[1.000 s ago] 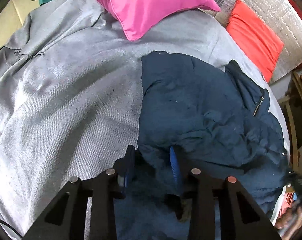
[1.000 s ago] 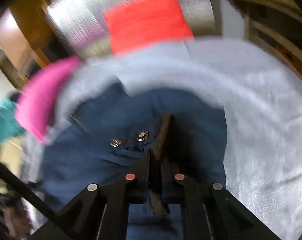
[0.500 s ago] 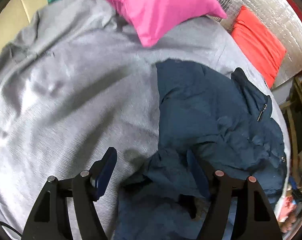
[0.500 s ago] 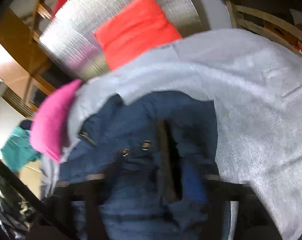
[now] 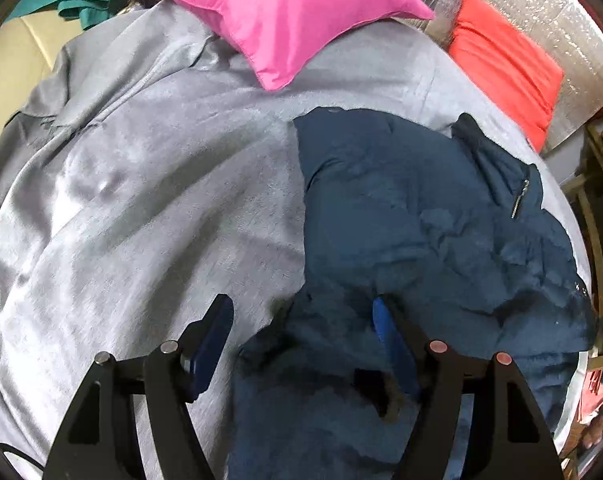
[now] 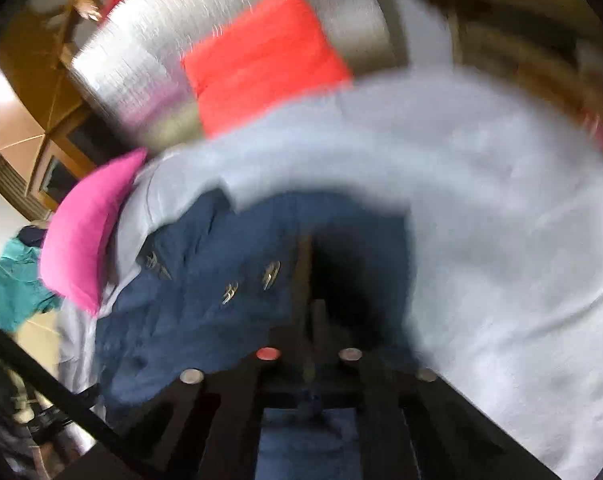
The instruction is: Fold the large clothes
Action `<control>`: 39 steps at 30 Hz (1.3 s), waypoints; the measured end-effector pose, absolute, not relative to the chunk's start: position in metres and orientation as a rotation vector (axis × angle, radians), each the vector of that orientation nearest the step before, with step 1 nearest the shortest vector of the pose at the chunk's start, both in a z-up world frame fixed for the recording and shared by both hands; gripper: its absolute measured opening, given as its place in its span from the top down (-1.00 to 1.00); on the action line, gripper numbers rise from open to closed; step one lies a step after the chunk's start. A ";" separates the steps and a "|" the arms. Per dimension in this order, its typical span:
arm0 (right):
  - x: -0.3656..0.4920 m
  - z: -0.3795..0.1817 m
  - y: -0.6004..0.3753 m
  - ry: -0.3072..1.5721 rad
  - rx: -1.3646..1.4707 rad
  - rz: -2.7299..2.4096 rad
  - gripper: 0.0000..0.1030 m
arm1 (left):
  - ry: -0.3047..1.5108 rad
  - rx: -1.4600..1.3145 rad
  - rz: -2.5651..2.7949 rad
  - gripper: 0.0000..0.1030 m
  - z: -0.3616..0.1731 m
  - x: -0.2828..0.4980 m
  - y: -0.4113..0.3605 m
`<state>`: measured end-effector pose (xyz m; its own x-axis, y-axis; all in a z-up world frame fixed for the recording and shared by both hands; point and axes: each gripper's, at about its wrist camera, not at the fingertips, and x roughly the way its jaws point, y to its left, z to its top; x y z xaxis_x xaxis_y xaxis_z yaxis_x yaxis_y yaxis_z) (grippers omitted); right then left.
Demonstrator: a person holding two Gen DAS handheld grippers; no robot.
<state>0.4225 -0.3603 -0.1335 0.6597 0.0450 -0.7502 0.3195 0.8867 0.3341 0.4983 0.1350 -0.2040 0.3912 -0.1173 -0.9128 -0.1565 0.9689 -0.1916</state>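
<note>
The navy jacket [image 5: 413, 216] lay crumpled on the grey bedspread [image 5: 141, 184], right of centre. Left gripper [image 5: 301, 332] had its jaws wide over the jacket's near edge; right gripper [image 6: 313, 320] was pinched tight on the fabric, though blurry.

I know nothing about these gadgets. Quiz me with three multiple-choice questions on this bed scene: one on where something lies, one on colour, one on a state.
1. Where does the navy jacket lie?
A on the grey blanket
B on the floor
C on a chair

2. What colour is the nearer pillow?
A yellow
B pink
C black

3. How do the left gripper jaws stand?
A clamped shut
B out of sight
C wide open

Answers: A, blanket shows all around the jacket; B, it is bright pink; C, a broad gap separates the jaws.
</note>
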 end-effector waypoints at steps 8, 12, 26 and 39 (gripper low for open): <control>0.422 -0.180 -0.376 0.975 0.762 0.003 0.58 | 1.141 -0.279 -0.128 -0.41 -0.176 0.449 0.101; 0.408 -0.173 -0.369 0.945 0.792 0.066 0.01 | 1.212 -0.273 -0.130 -0.07 -0.199 0.446 0.092; 0.417 -0.187 -0.371 1.006 0.755 -0.007 -0.20 | 1.291 -0.468 -0.169 0.63 -0.232 0.455 0.100; 0.421 -0.156 -0.359 0.916 0.556 -0.056 0.85 | 1.266 -0.556 -0.154 0.81 -0.227 0.464 0.116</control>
